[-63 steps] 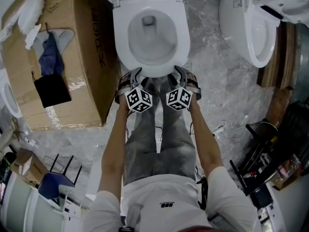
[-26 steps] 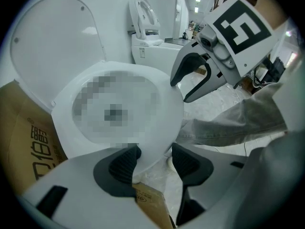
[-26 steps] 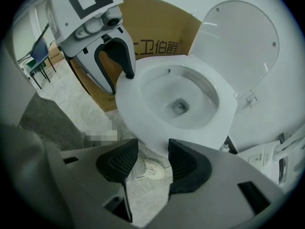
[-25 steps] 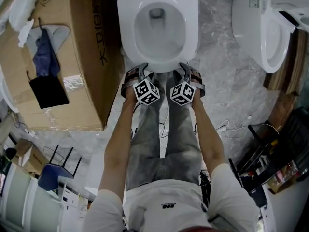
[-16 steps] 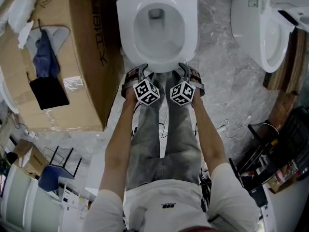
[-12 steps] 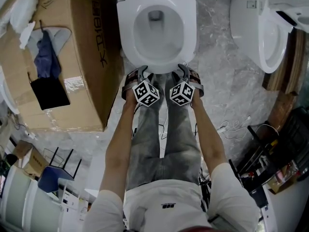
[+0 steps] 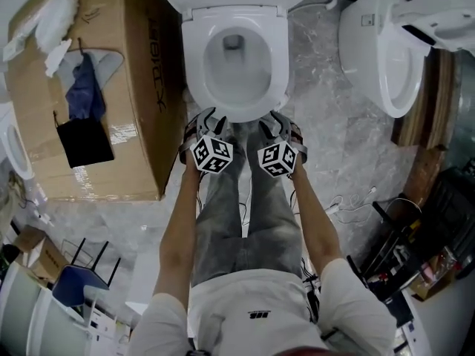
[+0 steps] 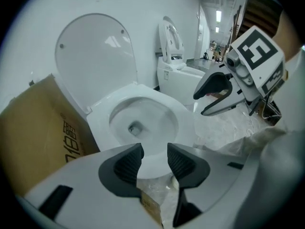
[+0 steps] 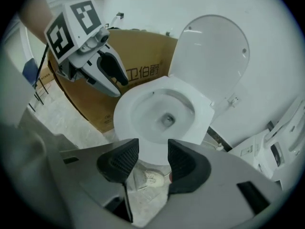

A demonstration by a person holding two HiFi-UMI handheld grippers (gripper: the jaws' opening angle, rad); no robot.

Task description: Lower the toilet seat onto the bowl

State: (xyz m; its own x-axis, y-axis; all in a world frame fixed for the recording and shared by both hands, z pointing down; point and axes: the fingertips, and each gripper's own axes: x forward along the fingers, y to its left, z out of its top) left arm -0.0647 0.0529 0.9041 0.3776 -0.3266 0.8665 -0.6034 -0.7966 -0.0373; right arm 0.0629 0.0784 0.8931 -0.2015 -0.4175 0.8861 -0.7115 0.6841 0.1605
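Already the toilet seat (image 7: 278, 56) lies flat on the bowl (image 7: 234, 74), lid (image 8: 95, 51) upright behind. Before the bowl we hold the left gripper (image 8: 153, 159) — jaws just narrowed — and right gripper (image 9: 153, 157), both slightly apart, gripping nothing.

Right gripper (image 9: 153, 159) is hovering, jaws apart and empty, above the toilet seat (image 9: 125, 117), which is lying flat below the upright lid (image 9: 212, 51).

A: Item one?
B: Toilet seat (image 7: 191, 59): white oval ring, upper centre of the head view. It lies flat and level, fully down.
A: Item two?
B: Bowl (image 7: 245, 73): white ceramic, directly beneath the seat and touching it. Its glossy interior shows through the opening, drain hole toward the rear.
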